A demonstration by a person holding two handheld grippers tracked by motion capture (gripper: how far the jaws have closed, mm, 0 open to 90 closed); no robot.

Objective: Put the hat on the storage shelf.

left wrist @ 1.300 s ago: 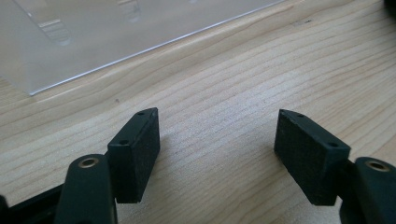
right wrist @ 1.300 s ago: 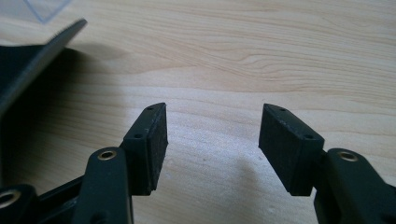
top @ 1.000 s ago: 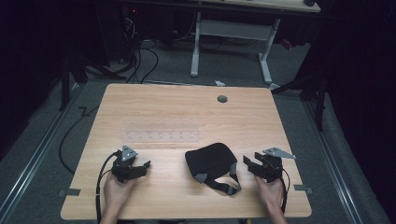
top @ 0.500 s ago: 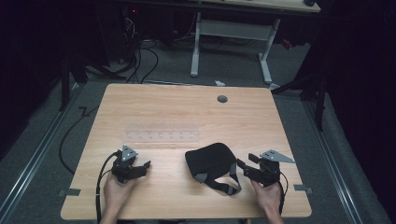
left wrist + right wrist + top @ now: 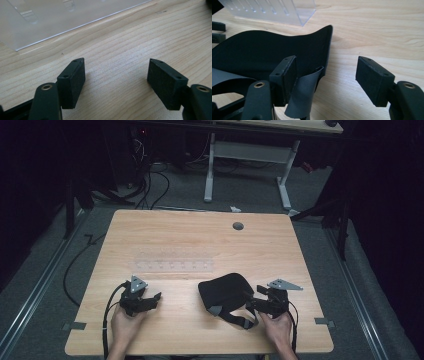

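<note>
A black sleep mask point(image 5: 225, 291) lies on the wooden table point(image 5: 200, 240), its grey strap point(image 5: 235, 316) trailing toward the front edge. My right gripper point(image 5: 253, 302) sits at the mask's right side. In the right gripper view the mask point(image 5: 267, 53) is on the left, and my right gripper point(image 5: 325, 80) is open, its jaws having just been opening. The grey strap point(image 5: 303, 93) curls up between them beside the left pad. My left gripper point(image 5: 154, 299) rests at the front left. It point(image 5: 116, 78) stands open over bare wood.
A clear plastic rack point(image 5: 172, 265) lies across the table's middle, beyond both grippers, and appears as the rack point(image 5: 50, 17) and the rack point(image 5: 274, 10) in the gripper views. A round cable hole point(image 5: 238, 226) is at the back. Dark floor with cables surrounds the table.
My right hand has slid left, bringing its gripper up against the mask's right edge and strap. The left hand and the mask have stayed put.
</note>
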